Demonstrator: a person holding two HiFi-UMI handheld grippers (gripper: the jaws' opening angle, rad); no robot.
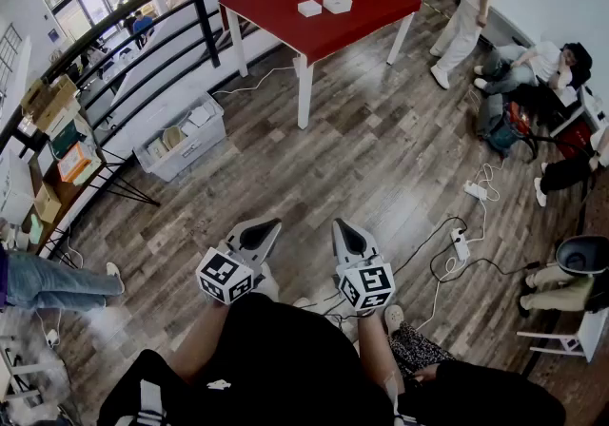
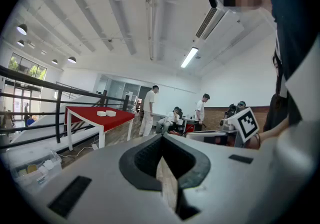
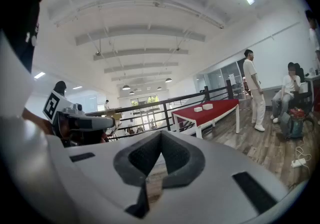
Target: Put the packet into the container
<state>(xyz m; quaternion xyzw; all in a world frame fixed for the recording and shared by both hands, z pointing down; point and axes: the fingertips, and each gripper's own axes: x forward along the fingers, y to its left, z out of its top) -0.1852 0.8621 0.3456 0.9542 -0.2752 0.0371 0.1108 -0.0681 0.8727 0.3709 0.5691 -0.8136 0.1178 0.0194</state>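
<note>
A red table stands far ahead by the railing, with two small white things on it: a flatter one and a boxier one; which is the packet I cannot tell. My left gripper and right gripper hang side by side close to my body, well short of the table, both shut and empty. The left gripper view shows its jaws pressed together, the table small in the distance. In the right gripper view the jaws are also together, the table beyond.
A clear plastic bin sits on the floor left of the table beside the black railing. Power strips and cables lie on the floor at the right. People stand and sit at the right; cluttered shelves at the left.
</note>
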